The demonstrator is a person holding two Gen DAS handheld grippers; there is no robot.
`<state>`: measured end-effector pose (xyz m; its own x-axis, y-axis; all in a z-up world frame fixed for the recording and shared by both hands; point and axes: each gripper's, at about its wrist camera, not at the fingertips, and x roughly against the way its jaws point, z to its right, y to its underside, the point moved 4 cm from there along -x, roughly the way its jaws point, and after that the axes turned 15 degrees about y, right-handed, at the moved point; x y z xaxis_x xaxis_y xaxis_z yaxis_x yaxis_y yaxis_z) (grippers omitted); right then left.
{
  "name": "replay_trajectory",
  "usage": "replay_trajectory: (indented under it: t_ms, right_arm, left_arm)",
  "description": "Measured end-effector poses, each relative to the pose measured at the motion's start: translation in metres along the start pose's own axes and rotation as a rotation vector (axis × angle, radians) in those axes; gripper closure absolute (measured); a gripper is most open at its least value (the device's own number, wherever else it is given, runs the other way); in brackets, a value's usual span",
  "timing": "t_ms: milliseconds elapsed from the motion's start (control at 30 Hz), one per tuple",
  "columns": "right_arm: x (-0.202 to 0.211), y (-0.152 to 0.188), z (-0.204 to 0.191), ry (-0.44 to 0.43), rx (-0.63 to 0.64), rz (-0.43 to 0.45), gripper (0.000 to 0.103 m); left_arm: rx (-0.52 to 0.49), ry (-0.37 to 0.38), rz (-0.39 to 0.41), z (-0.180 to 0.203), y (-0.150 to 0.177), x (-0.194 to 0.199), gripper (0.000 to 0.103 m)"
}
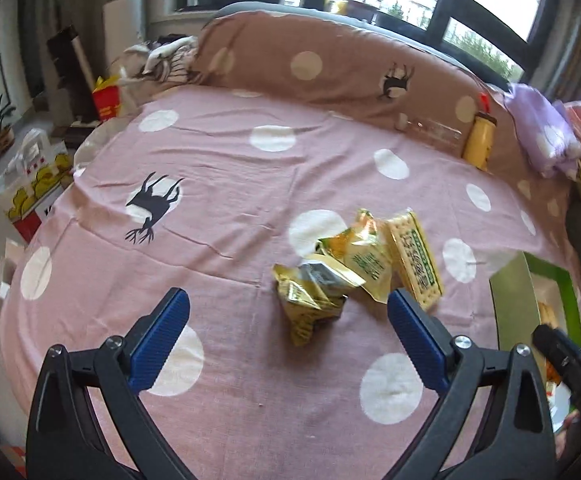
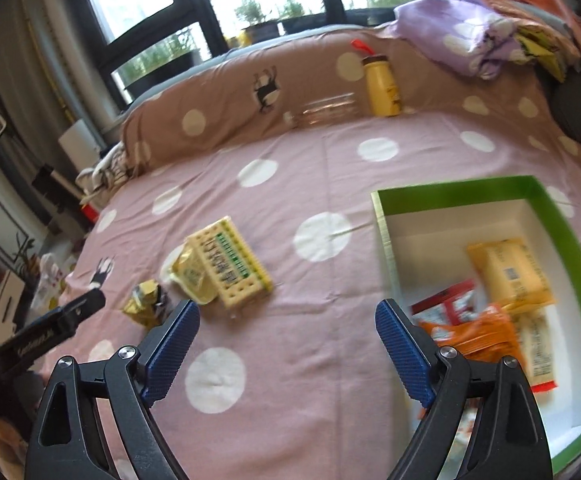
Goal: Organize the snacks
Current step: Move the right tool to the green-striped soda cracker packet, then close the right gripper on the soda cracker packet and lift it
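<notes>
1. Our left claw (image 1: 288, 312) stands wide open with nothing between its blue pads, aimed down at the bed (image 1: 218, 184).
2. The loose snacks lie just ahead of this claw. A crumpled gold bag (image 1: 310, 300) sits between the pad tips and slightly beyond them.
3. A second gold bag (image 1: 360, 258) lies further ahead and to the right, partly on the first.
4. A cracker pack (image 1: 414, 256) lies just beyond the right pad. Its long axis runs away from the claw, tilted a little left.
5. Our right claw (image 2: 286, 320) is also wide open and empty. From it, the same snacks lie ahead and to the left, so we judge the left claw nearer to them.
6. The green box (image 2: 562, 232) sits just right of the right claw, white inside, and already holds orange, yellow and red packets (image 2: 506, 276).
7. The cracker pack is pale yellow with a scalloped edge and a green label. Both bags are shiny and creased, likely to crush under a grip.
</notes>
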<state>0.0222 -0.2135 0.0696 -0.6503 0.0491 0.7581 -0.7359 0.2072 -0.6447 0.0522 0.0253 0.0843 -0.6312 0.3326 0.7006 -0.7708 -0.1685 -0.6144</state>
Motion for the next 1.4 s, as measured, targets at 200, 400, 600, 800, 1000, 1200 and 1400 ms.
replay_trajectory:
  t_ms: [200,400,600,800,1000,1200,1400]
  right_arm:
    - [-0.046,-0.010,-0.035,-0.075,-0.003,-0.163,0.013]
    - [-0.089,-0.027,-0.071,-0.017,0.111,-0.213,0.013]
    - [-0.129,-0.040,-0.085,0.005,0.160,-0.239,0.013]
    - [-0.145,-0.037,-0.079,-0.099,0.103,-0.293,0.029]
    - [-0.134,-0.030,-0.067,-0.121,0.072,-0.293,0.040]
    - [-0.102,-0.006,-0.052,-0.121,0.056,-0.306,0.045]
    - [-0.067,0.024,-0.043,-0.134,0.041,-0.322,0.046]
  left_arm:
    - [0.054,-0.013,-0.023,-0.015,-0.003,-0.001,0.003]
    - [0.078,0.003,-0.049,-0.020,-0.005,-0.006,0.003]
    - [0.090,0.014,-0.061,-0.022,-0.006,-0.007,0.003]
    - [0.088,0.039,-0.077,-0.020,-0.006,-0.009,0.003]
    - [0.060,0.048,-0.098,-0.012,-0.003,-0.013,0.003]
    - [0.041,0.051,-0.116,-0.006,0.002,-0.016,0.003]
    - [0.039,0.061,-0.138,-0.001,0.008,-0.019,0.003]
